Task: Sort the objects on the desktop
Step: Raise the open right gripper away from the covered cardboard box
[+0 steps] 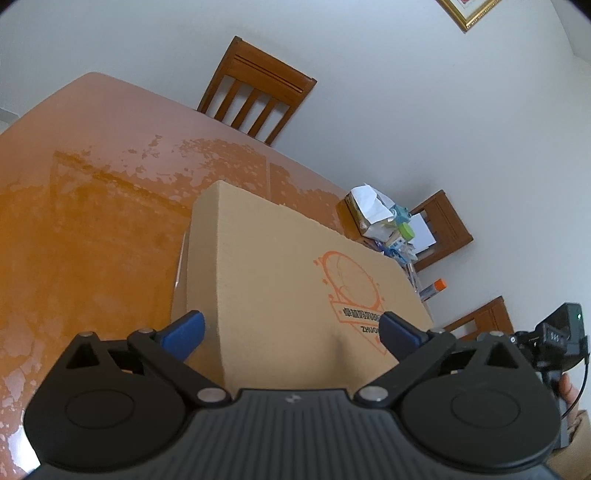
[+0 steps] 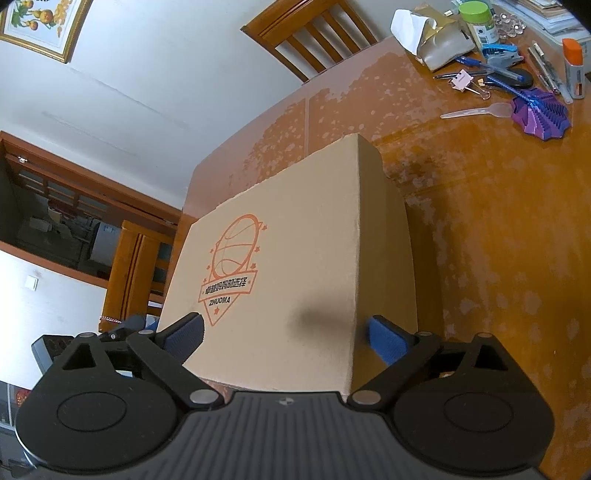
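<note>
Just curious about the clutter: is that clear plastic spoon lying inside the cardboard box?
No, the plastic spoon lies on the bare table, apart from the closed cardboard box.

Framed picture [image 2: 40,26] cropped; box [image 2: 273,266] contents unseen

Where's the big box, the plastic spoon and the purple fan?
box [image 2: 280,258], right wrist view, on its printed top face
spoon [image 2: 476,112], right wrist view, on its clear handle
fan [image 2: 541,116], right wrist view, on its purple folds
</note>
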`<action>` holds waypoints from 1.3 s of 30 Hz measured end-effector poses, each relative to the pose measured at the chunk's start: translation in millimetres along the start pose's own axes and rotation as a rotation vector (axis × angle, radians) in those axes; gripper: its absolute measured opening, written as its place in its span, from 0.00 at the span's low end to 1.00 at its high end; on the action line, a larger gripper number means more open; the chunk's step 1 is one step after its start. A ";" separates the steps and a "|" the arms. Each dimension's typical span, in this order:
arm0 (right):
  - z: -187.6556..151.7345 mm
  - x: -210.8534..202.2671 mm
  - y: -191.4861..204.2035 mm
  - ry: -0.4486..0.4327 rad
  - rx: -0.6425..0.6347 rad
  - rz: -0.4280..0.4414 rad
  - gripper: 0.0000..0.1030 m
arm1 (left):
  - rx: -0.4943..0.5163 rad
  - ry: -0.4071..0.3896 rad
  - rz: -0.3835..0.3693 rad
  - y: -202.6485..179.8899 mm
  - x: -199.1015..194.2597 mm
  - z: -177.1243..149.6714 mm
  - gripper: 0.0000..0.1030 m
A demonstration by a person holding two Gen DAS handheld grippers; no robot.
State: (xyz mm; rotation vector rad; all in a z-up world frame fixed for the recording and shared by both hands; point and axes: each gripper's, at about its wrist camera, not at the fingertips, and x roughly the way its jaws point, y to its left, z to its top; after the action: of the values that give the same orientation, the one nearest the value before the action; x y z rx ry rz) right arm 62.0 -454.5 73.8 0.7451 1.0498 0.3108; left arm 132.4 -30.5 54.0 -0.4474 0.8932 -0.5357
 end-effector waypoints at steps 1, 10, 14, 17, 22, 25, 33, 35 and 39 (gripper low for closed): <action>-0.3 0.3 0.7 0.001 -0.004 -0.003 0.97 | 0.000 -0.002 0.001 -0.4 -0.6 -0.8 0.97; -1.6 0.7 4.4 0.017 -0.026 -0.007 0.99 | -0.001 -0.008 0.006 -0.4 -0.4 -1.8 0.97; -1.7 0.6 5.7 0.021 -0.030 -0.009 0.99 | 0.007 -0.005 0.013 -1.5 1.2 -2.1 0.98; -1.6 0.1 5.8 0.022 -0.030 -0.008 0.99 | 0.022 -0.004 0.019 -2.9 1.6 -3.3 0.99; -1.4 -0.7 4.9 0.023 -0.025 -0.002 0.99 | 0.019 0.007 0.026 -1.8 4.1 -5.0 0.99; -1.6 -1.1 4.6 0.022 -0.026 0.002 1.00 | 0.026 0.005 0.028 -2.0 4.2 -5.5 0.99; -3.2 -1.1 3.1 0.027 -0.019 0.003 1.00 | 0.031 0.011 0.040 -5.1 5.0 -7.1 0.99; -3.3 -1.3 2.4 0.028 -0.014 0.006 1.00 | 0.041 0.016 0.046 -6.0 6.0 -8.0 0.99; -2.1 -0.6 1.3 0.028 -0.009 0.009 1.00 | 0.038 0.013 0.047 -5.9 5.6 -8.0 0.99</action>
State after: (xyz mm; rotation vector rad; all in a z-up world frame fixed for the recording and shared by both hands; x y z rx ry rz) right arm 60.1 -453.1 74.6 0.7389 1.0714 0.3348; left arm 127.2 -39.6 49.6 -0.3882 0.9022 -0.5121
